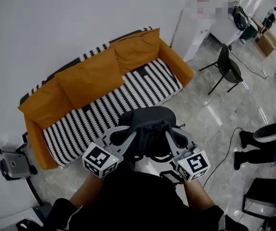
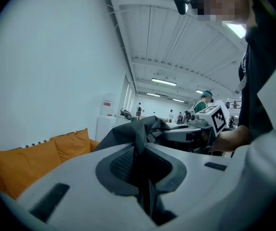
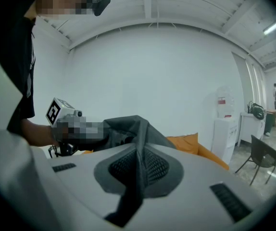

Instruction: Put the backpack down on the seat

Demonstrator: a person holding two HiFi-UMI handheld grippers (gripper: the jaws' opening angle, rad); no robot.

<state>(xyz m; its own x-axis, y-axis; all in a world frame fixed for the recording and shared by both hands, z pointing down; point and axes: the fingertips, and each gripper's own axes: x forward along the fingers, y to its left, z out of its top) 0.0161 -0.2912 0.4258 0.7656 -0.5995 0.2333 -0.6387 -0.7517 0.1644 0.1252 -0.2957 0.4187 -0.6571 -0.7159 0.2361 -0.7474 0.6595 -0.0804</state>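
Pale grey left tongs (image 1: 128, 137) and right tongs (image 1: 172, 137), black-and-white marker cubes (image 1: 100, 160), dark meshed pads (image 2: 123, 163), black top (image 1: 138, 196)

Left gripper (image 2: 144, 170) fingers pinch dark backpack (image 2: 134, 129); orange sofa (image 2: 51, 153) at left, right gripper (image 2: 218, 117) beyond.

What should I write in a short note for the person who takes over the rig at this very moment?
Grippers: the left gripper is shut on a fold of the backpack; the right gripper is shut on another fold of it.
Things: the backpack hangs between the two grippers, in front of the orange sofa. The striped seat has nothing on it.
Done: the backpack is lifted and held.
Left: carry it over the seat, lower it until it rests there, then open both grippers.
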